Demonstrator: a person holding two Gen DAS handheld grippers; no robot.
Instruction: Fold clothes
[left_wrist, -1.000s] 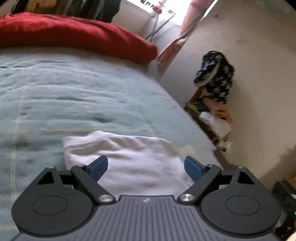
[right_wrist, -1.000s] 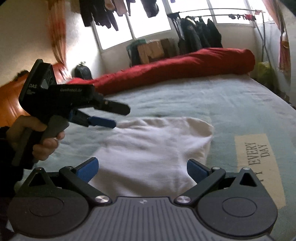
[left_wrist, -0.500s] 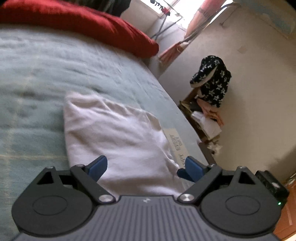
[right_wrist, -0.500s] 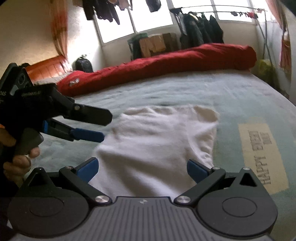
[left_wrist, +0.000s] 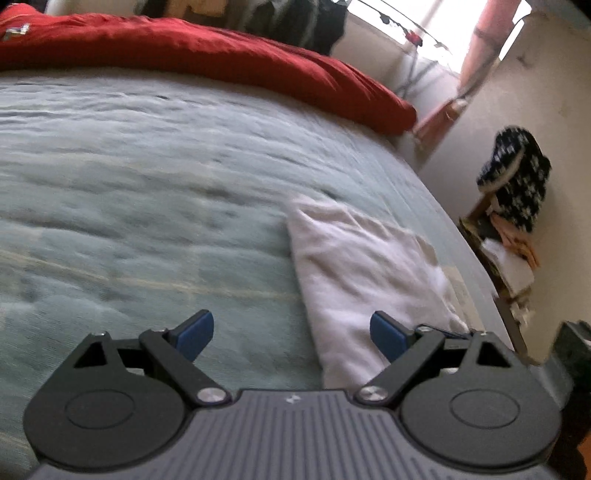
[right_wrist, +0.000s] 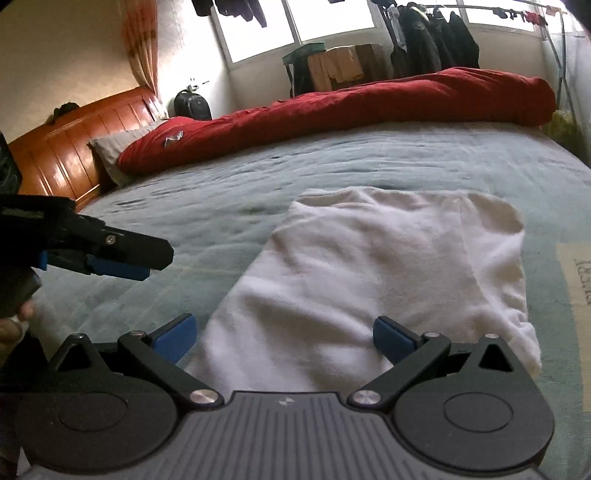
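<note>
A white garment (right_wrist: 388, 273), folded into a rough rectangle, lies flat on the pale green bedspread (right_wrist: 369, 158), near the edge of the bed closest to the cameras. In the right wrist view its near edge runs under the right gripper (right_wrist: 282, 338), so that the cloth fills the space between the two blue pads and spreads away from them; its far right corner is rounded and slightly puffed, and its right edge lies close to a beige printed patch (right_wrist: 576, 273) on the bedspread. The right gripper's jaws stand wide apart with nothing pinched; whether the pads touch the cloth below them cannot be told.

In the left wrist view the same garment (left_wrist: 354, 266) sits to the right of centre: the right blue pad lies over its near part, while the left pad is over bare bedspread (left_wrist: 147, 192). The left gripper (left_wrist: 291, 332) is likewise spread wide and holds nothing. From the right wrist view this left gripper (right_wrist: 122, 258) is seen side-on at the left edge of the picture, well to the left of the garment and above the bedspread, with part of a hand (right_wrist: 14, 321) below it.

Beyond the garment a long red duvet (right_wrist: 351, 107) lies rolled along the far side of the bed, against a grey pillow (right_wrist: 114, 147) and a wooden headboard (right_wrist: 74, 144). Dark clothes hang on a rack (right_wrist: 436, 37) before the windows.
</note>
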